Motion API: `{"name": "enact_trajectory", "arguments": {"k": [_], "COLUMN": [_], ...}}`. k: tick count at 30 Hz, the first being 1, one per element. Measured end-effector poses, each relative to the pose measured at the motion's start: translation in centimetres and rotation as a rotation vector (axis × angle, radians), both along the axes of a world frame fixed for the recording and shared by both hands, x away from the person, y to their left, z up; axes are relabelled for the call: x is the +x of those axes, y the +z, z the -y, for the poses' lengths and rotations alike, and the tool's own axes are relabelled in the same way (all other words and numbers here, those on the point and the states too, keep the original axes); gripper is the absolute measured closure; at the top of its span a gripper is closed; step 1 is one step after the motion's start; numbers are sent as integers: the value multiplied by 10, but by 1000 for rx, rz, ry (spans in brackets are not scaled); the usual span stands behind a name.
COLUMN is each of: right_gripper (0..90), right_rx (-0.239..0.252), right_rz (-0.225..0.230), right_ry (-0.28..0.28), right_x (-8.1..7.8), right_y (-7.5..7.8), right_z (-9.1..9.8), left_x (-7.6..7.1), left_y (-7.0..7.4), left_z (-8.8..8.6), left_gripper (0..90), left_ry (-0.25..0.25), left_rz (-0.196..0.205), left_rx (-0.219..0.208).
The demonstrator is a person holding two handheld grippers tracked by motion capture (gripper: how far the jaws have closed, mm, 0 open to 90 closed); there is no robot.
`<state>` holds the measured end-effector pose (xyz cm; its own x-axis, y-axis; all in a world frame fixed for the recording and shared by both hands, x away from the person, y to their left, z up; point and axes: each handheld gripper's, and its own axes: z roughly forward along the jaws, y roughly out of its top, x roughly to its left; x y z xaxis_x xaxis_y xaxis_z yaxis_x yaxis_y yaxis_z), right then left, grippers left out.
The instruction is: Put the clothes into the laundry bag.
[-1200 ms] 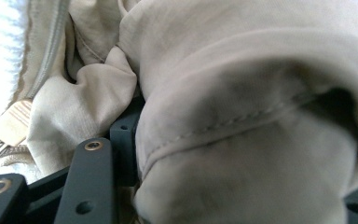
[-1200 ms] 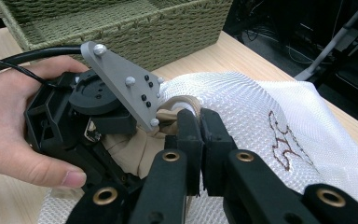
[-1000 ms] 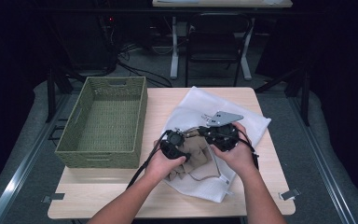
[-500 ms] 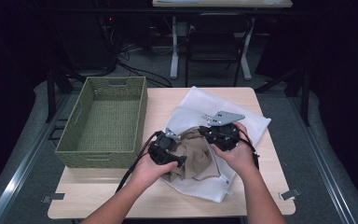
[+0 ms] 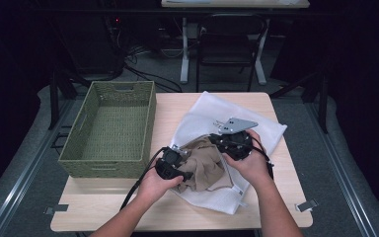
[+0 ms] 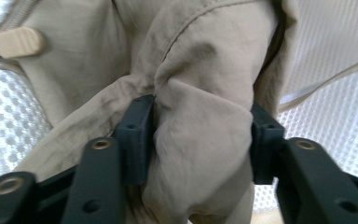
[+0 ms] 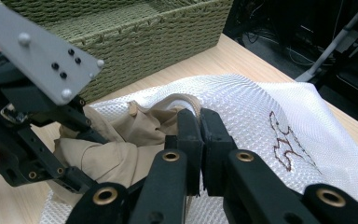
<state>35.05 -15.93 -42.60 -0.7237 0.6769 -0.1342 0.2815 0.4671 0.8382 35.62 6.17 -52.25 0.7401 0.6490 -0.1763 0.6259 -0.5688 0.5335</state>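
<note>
Dark room, cables and a chair at the back, and one light wooden table (image 5: 271, 106) in the middle where all the action is. White mesh laundry bag (image 5: 256, 133) lies spread over the table's right half, green woven basket (image 5: 106, 128) over at about 9 o'clock from it.

The tan garment (image 5: 205, 170) sits at the bag's mouth, bunched up, part in and part out. Can't say if it's going in or coming out, but either way I'd call it roughly halfway.

Left gripper (image 6: 200, 140) has just been closing, and its jaws are clamped on a thick fold of the garment. Right gripper (image 7: 200, 140) has its jaws pinched together on the bag's rim, holding the mouth up.

Labels: no readable writing. There's a reddish-brown stitched squiggle (image 7: 286, 137) on the mesh, maybe a logo.
</note>
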Motion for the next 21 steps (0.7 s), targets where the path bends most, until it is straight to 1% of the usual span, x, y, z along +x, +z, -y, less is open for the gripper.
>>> {"name": "enact_trajectory", "arguments": {"k": [2,4,5,8,10,11,12,13,14,17,19,20,21], "right_gripper": [882,882,882,882,881,882,881,881,881,881,881,881,881], "right_rx": [-1,-2,-2,-2,-5,-6,-5,-5,-6,-5,-3,-2,1], "right_rz": [0,0,0,-1,0,1,1,0,0,0,-1,-2,-4], "right_ry": [1,1,1,1,0,1,1,3,3,5,8,10,12], "right_x": [0,0,0,0,0,0,0,0,0,-1,-1,-1,-1], "right_y": [0,0,0,-1,-1,-1,-1,-1,-1,-1,-1,-1,0], "right_z": [0,0,0,-1,-1,-1,-1,-1,-2,-2,-2,-3,-3], "left_x": [-1,-1,-1,-2,-2,-3,-3,-4,-4,-5,-5,-5,-4], "left_y": [-2,-3,-3,-4,-5,-6,-7,-8,-8,-7,-5,-4,-2], "left_z": [1,1,1,0,0,0,0,1,1,2,3,4,5], "left_gripper": [535,536,534,533,533,548,571,607,635,712,729,734,739], "left_ry": [0,10,7,14,15,11,8,-6,-16,-10,-2,4,1], "left_rz": [13,12,18,21,37,32,40,44,56,53,57,60,56], "left_rx": [2,2,5,-3,7,-1,0,1,9,12,15,25,25]}}
